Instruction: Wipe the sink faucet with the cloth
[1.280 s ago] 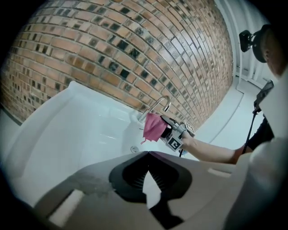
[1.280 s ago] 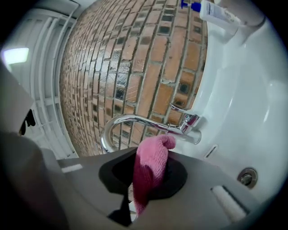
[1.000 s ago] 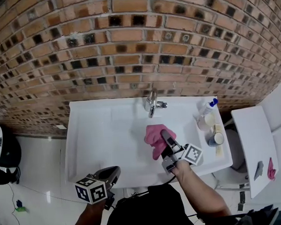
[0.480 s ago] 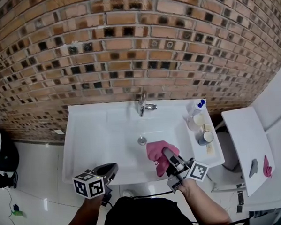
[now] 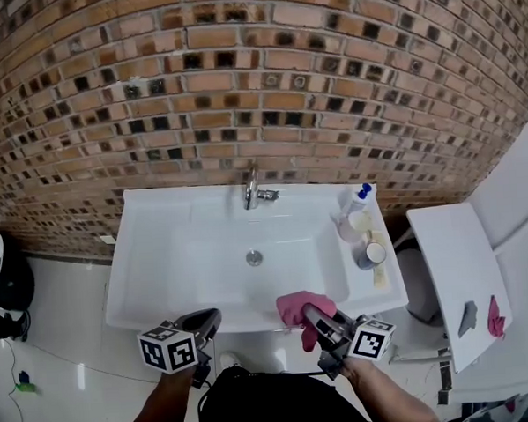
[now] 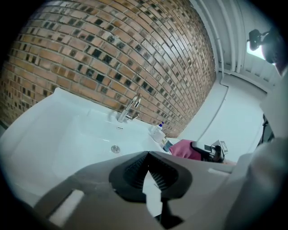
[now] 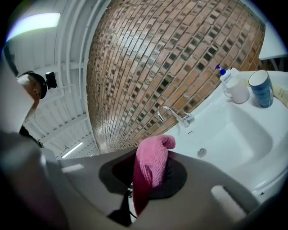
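Pink cloth [image 7: 153, 157] gripped by right gripper [image 5: 314, 318], low before sink [image 5: 125, 257] | left gripper [image 5: 208, 320] seemingly closed

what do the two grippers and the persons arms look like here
The left gripper and right gripper are both grey, tapered handheld bodies with black ribbed fingers. Each carries a white cube printed with black square markers. The forearms are bare, and the person wears a black top.
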`<control>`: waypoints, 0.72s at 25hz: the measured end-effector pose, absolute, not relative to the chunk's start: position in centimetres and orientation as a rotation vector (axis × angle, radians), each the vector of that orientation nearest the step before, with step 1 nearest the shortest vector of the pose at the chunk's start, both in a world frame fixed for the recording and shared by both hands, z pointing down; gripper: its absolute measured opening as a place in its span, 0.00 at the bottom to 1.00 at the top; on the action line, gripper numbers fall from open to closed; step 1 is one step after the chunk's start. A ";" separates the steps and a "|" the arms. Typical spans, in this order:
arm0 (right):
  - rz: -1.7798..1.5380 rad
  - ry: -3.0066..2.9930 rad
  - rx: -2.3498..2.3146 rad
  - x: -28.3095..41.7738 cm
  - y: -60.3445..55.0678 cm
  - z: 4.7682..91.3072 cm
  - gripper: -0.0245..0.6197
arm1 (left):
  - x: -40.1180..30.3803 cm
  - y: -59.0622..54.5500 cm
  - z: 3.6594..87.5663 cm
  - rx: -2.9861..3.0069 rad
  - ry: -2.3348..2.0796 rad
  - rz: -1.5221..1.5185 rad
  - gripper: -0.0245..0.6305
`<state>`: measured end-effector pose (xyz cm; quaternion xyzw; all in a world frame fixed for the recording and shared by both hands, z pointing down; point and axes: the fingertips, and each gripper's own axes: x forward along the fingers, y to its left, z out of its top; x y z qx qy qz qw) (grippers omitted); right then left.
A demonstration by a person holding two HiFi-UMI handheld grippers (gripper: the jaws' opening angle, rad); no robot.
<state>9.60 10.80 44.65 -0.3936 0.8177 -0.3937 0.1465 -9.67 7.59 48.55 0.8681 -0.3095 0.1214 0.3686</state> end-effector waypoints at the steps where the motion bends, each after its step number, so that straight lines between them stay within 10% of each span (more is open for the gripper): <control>1: -1.139 2.358 -1.130 9.8 11.3 44.9 0.11 | -9.3 8.2 48.7 2.223 -0.795 0.312 0.04; 18: -1.123 2.445 -1.087 11.4 14.2 45.0 0.10 | -6.9 11.3 48.8 2.201 -0.852 0.312 0.04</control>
